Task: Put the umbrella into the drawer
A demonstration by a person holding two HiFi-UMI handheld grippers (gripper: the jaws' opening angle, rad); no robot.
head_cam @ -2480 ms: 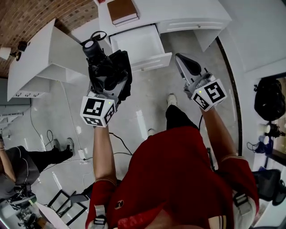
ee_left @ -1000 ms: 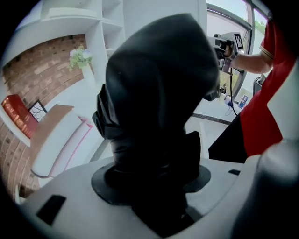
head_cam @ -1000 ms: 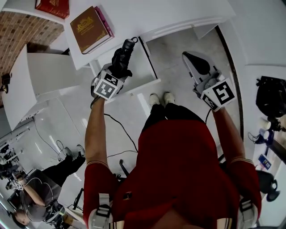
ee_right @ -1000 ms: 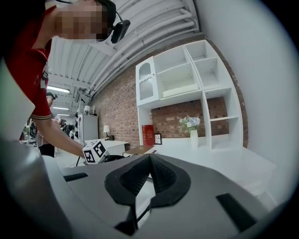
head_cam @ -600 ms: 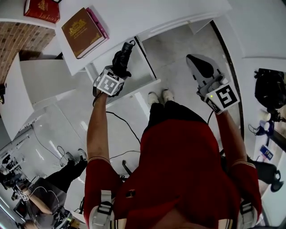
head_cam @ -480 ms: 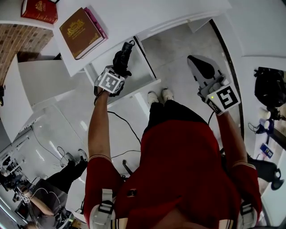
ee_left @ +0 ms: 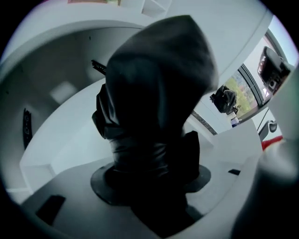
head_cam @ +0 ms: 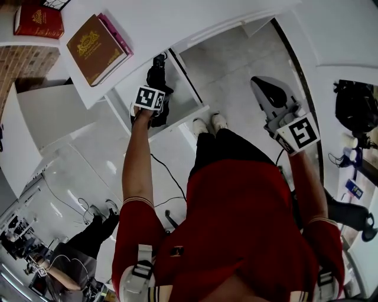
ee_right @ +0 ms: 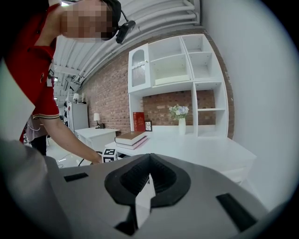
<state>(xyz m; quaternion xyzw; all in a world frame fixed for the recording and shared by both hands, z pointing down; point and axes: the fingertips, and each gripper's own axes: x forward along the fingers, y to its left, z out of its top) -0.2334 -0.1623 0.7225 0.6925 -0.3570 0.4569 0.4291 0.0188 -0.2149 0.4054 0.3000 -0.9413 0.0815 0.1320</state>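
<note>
Head view: umbrella [head_cam: 157, 74] lower, seemingly inside drawer [head_cam: 183, 95].

Desk [head_cam: 195, 17]: against the wall, with the shelf unit [ee_right: 187, 70] above it at the back.
Drawer [head_cam: 188, 88]: pulled out from under the desk's front edge, just ahead of the person's feet [head_cam: 210, 124].
Umbrella [head_cam: 157, 72]: between the jaws of the left gripper [head_cam: 155, 94], reaching down inside the drawer.
Stack of books [head_cam: 97, 42]: on the desk top, left of the drawer.
Single book [head_cam: 38, 20]: behind the stack.
Vase [ee_right: 181, 125]: to that book's right.
Right gripper [head_cam: 266, 88]: over the floor, right of the drawer, well apart from it.
</note>
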